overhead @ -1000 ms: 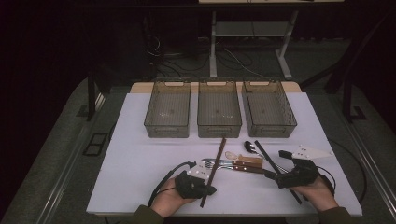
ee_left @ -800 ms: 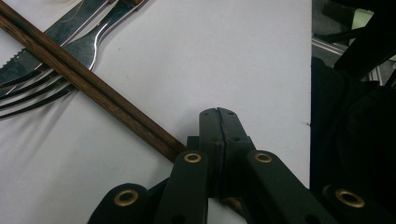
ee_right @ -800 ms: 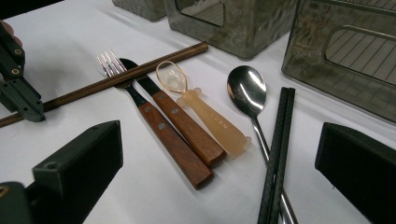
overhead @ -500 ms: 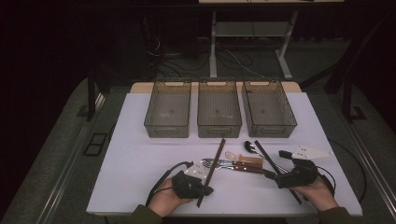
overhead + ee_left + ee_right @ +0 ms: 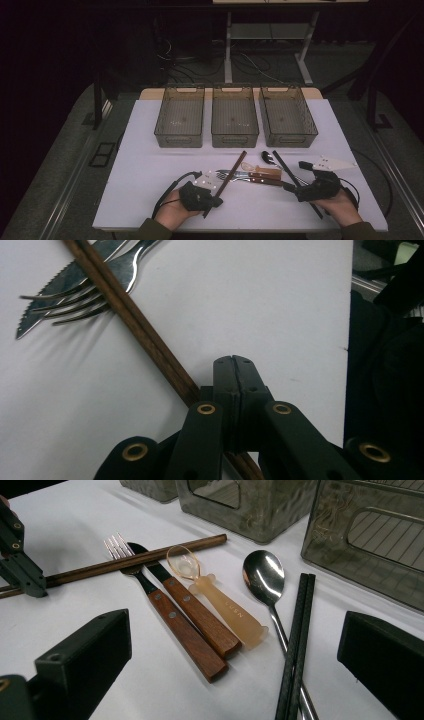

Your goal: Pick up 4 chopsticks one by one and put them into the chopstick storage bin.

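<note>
My left tongs are closed with nothing between them, touching the brown chopsticks, which cross over the fork and knife. My right tongs gape open over the wooden handles (untouched), with a plastic spoon, metal spoon and black chopsticks alongside. Three bins line the surface beyond.

brown chopsticks, black chopsticks, white table

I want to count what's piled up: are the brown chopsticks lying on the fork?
Touching. In the right gripper view, the brown chopsticks lie straight across the fork, just behind its tines, with no gap.
</note>
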`<state>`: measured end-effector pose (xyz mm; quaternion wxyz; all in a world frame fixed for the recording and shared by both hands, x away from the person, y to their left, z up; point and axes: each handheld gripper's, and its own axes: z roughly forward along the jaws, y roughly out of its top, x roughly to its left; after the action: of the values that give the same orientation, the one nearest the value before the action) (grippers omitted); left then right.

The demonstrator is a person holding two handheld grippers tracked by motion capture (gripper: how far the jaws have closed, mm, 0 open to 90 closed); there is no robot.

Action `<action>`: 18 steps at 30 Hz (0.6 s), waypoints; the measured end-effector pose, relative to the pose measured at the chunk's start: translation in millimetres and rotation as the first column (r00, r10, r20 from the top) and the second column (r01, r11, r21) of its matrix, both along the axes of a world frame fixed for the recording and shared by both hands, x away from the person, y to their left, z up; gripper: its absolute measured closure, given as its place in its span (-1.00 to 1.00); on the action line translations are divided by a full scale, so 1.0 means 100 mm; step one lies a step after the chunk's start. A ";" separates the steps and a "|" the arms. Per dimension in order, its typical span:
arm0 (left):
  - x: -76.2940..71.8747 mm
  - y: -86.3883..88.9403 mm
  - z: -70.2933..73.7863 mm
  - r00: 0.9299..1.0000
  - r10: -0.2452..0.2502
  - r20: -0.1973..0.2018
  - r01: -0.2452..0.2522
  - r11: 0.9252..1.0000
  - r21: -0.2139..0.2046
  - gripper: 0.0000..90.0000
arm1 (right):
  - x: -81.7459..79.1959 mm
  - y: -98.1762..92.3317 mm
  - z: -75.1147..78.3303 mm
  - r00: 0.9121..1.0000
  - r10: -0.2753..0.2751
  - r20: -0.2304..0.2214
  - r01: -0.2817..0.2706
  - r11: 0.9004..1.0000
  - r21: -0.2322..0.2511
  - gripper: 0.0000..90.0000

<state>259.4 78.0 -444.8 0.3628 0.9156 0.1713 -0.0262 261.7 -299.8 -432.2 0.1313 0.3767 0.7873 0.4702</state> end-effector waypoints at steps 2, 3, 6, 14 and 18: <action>0.00 0.01 0.00 1.000 0.009 0.002 -0.009 1.000 0.002 1.00 | 0.00 0.00 0.00 1.000 0.000 0.000 0.000 1.000 -0.001 -0.99; 0.01 0.02 0.00 1.000 0.011 0.004 -0.011 1.000 0.004 1.00 | 0.00 0.00 0.00 1.000 0.000 0.001 0.000 1.000 -0.002 -0.99; 0.01 0.05 0.01 1.000 0.024 0.008 -0.024 1.000 0.009 1.00 | 0.00 0.00 0.00 1.000 -0.001 -0.002 0.001 1.000 -0.002 -0.99; 0.03 0.10 0.02 0.999 0.036 0.019 -0.037 0.999 0.024 1.00 | 0.00 0.00 0.00 1.000 -0.001 -0.002 0.001 1.000 -0.002 -0.99; 0.04 0.13 0.03 0.999 0.029 0.021 -0.030 0.999 0.036 1.00 | 0.00 0.00 0.00 1.000 0.000 0.001 0.000 1.000 -0.002 -0.99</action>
<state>263.4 90.8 -442.0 0.3481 0.9197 0.1815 -0.0082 261.7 -299.9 -432.3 0.1320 0.3764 0.7877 0.4695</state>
